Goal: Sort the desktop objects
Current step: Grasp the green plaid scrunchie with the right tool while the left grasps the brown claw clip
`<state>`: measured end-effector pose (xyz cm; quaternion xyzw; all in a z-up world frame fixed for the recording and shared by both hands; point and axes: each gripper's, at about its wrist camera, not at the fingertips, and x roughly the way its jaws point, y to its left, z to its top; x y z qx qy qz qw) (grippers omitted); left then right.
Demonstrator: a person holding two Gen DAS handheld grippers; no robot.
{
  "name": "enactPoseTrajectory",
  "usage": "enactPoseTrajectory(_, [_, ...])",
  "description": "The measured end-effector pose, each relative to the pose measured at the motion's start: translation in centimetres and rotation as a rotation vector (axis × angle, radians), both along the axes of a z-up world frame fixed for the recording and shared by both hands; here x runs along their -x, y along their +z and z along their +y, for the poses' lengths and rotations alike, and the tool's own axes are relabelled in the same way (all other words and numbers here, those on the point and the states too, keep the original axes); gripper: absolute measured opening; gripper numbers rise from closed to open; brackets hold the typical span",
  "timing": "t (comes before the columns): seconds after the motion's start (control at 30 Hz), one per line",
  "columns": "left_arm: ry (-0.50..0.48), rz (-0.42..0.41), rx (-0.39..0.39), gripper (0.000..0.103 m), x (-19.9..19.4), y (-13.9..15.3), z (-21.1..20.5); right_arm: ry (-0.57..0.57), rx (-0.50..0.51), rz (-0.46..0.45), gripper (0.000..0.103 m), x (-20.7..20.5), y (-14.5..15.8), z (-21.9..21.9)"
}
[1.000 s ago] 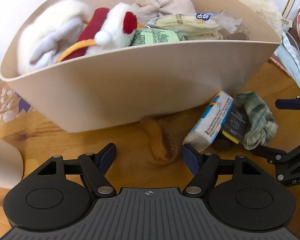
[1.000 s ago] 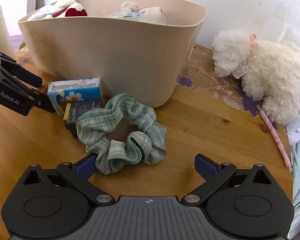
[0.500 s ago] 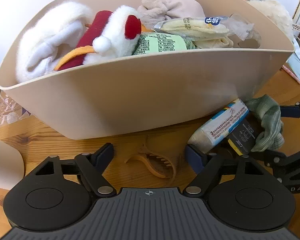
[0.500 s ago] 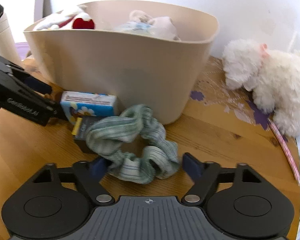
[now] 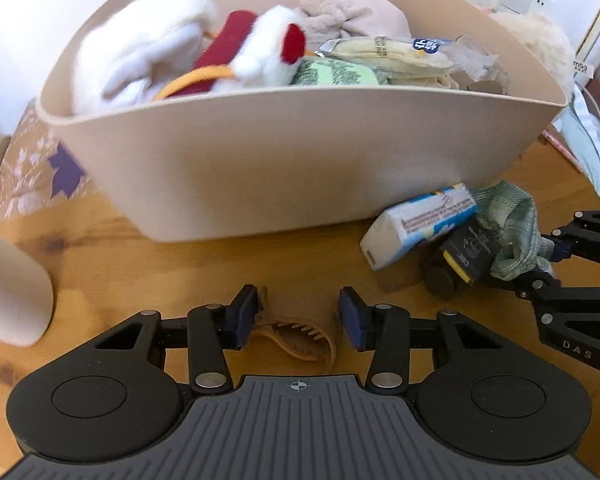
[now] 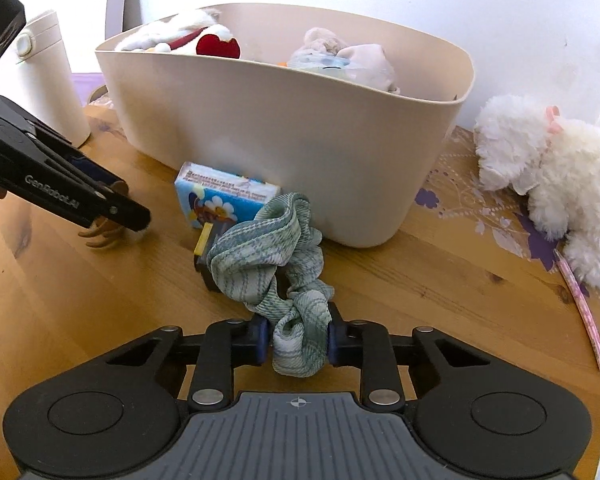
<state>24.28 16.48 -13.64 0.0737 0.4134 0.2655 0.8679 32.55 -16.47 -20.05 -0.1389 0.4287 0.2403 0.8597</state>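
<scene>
A tan hair claw clip (image 5: 300,338) lies on the wooden table between the pads of my left gripper (image 5: 298,316). Its jaws are closing; the left pad touches the clip and the right pad stands just off it. My right gripper (image 6: 296,338) is closing on a green checked scrunchie (image 6: 268,252), pads pressing its lower loop. The scrunchie (image 5: 512,232) drapes over a small black box (image 6: 204,258) beside a blue tissue pack (image 6: 220,200). Behind them stands the beige basket (image 6: 284,140), full of plush toys and packets. The left gripper (image 6: 120,204) hovers over the clip (image 6: 100,236).
A white plush dog (image 6: 548,176) lies on a patterned mat at the right, with a pink pen (image 6: 580,304) next to it. A white lidded container (image 6: 44,76) stands left of the basket. Bare wood lies in front of both grippers.
The right jaws went from wide open to pinching the scrunchie, bunching it upward. The left gripper moved up to the clip and its jaws narrowed around it.
</scene>
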Motion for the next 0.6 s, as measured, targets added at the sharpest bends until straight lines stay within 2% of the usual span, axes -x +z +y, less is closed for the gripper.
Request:
enactPoseTrajectory(0.4, [-0.013, -0.04, 0.029, 0.046, 4.8, 1.1, 0.4, -0.02, -0.02, -0.054, 0.024, 1.8, 2.6, -2.5])
enactPoseTrajectory(0.43, [-0.018, -0.045, 0.028, 0.046, 4.0, 0.6, -0.5, -0.02, -0.023, -0.063, 0.024, 1.8, 2.9, -2.6])
enactPoseTrajectory(0.53, [-0.037, -0.067, 0.025, 0.046, 2.9, 1.7, -3.1, -0.019, -0.038, -0.089, 0.024, 1.8, 4.1, -2.7])
enactPoseTrajectory(0.6, [-0.05, -0.083, 0.021, 0.046, 3.6, 2.2, -3.4, -0.014, -0.044, -0.111, 0.024, 1.7, 5.0, -2.8])
